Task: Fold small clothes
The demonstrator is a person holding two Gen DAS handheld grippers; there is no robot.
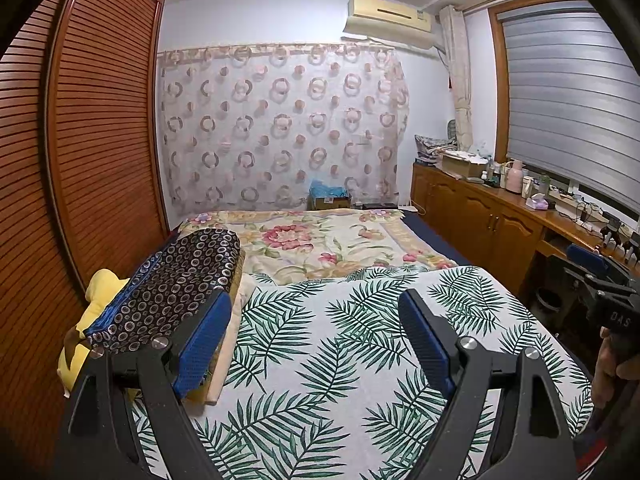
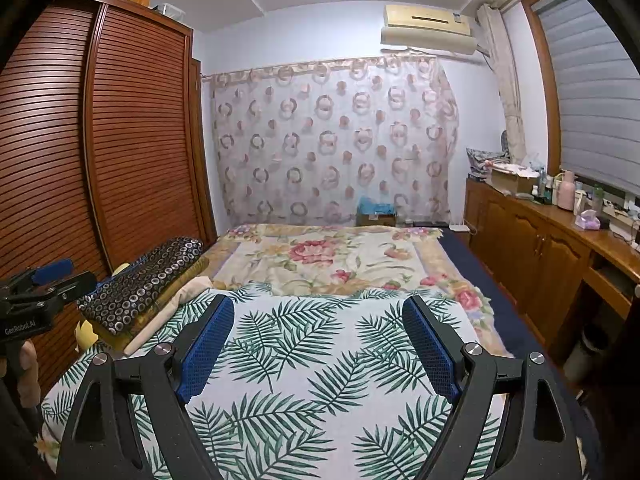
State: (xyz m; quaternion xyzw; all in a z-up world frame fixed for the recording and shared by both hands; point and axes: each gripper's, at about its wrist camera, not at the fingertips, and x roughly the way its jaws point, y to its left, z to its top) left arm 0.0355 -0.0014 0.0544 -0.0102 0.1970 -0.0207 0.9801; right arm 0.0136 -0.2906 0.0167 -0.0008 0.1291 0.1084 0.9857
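A dark folded garment with a ring pattern [image 1: 176,284] lies on top of a stack at the bed's left edge, over a beige cloth [image 1: 228,344] and a yellow one [image 1: 100,300]. The stack also shows in the right wrist view [image 2: 140,284]. My left gripper [image 1: 316,312] is open and empty above the palm-leaf sheet [image 1: 340,360], its left finger next to the stack. My right gripper [image 2: 318,316] is open and empty above the same sheet [image 2: 312,380]. Each gripper shows at the edge of the other's view, the right one [image 1: 612,300] and the left one [image 2: 40,288].
A floral blanket [image 1: 320,240] covers the far half of the bed. A slatted wooden wardrobe [image 1: 80,140] stands along the left. A wooden cabinet [image 1: 500,216] with bottles and boxes runs along the right under the window. A curtain [image 1: 280,128] hangs behind the bed.
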